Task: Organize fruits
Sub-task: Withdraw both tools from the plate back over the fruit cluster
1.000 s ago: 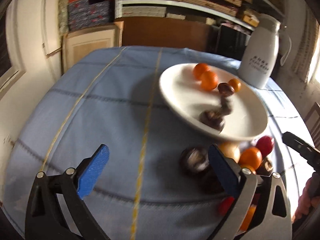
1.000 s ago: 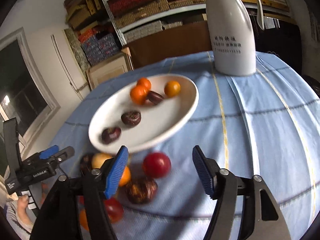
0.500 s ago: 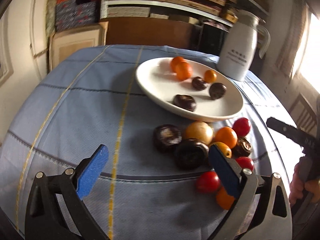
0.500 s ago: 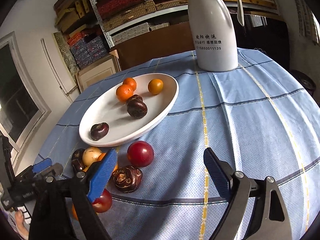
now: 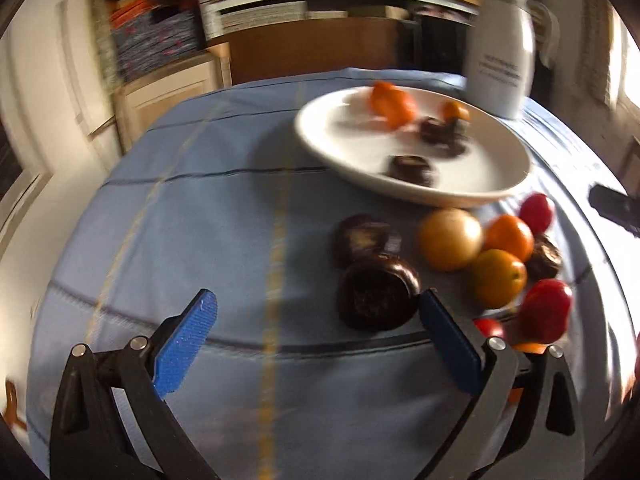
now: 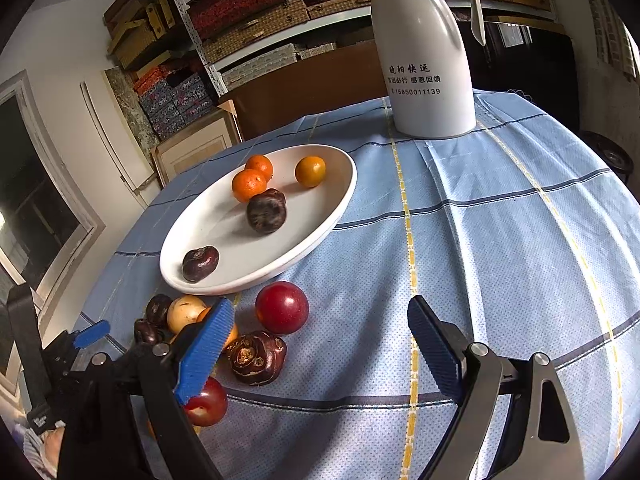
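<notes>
A white plate (image 6: 320, 236) holds three orange fruits and dark ones; it also shows in the left wrist view (image 5: 352, 168). Loose fruit lies on the blue cloth in front of it: a red fruit (image 6: 282, 307), a dark knobbly one (image 6: 258, 357), a yellow one (image 5: 450, 239), oranges (image 5: 497, 278) and a large dark fruit (image 5: 376, 298). My left gripper (image 5: 320, 338) is open and empty, the large dark fruit just beyond its right finger. My right gripper (image 6: 318, 350) is open and empty, above the cloth near the red fruit.
A white thermos jug (image 6: 424, 60) stands at the back of the table. Shelves of boxes (image 6: 248, 12) and a wooden cabinet (image 6: 192, 148) stand behind. The left gripper (image 6: 86, 336) shows at the lower left of the right wrist view.
My left gripper has moved closer to the loose fruit, so the large dark fruit now sits near its right finger. My right gripper has shifted slightly. Both stay open.
</notes>
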The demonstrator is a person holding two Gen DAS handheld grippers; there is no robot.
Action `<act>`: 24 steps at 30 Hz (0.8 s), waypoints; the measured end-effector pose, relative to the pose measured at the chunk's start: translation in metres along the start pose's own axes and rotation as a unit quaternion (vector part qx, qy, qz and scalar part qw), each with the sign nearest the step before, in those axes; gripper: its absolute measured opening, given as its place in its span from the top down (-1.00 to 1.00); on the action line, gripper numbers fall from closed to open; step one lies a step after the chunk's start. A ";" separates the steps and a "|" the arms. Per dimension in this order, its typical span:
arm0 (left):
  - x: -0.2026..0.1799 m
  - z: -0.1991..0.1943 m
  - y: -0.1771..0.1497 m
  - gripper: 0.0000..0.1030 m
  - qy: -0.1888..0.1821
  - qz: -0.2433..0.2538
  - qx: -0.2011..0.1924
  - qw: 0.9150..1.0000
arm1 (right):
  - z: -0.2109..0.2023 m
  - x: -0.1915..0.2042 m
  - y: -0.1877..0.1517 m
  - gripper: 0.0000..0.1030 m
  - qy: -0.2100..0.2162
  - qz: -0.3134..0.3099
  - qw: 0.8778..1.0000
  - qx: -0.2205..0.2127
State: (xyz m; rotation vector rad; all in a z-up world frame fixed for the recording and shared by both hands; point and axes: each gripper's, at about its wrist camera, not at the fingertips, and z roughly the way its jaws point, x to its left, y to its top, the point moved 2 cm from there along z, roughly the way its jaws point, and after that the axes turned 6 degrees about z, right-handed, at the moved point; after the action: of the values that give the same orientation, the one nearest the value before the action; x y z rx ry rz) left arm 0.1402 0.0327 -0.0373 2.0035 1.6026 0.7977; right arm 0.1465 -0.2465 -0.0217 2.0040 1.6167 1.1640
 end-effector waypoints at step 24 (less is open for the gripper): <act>-0.004 0.006 -0.002 -0.92 -0.025 0.008 0.009 1.000 | 0.005 0.007 -0.006 -0.73 0.011 -0.016 1.000 0.019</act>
State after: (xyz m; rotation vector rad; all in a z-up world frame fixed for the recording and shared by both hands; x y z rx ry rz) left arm 0.1428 0.0293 -0.0436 2.0336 1.5731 0.7358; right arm 0.1463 -0.2367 -0.0265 1.9877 1.6868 1.1563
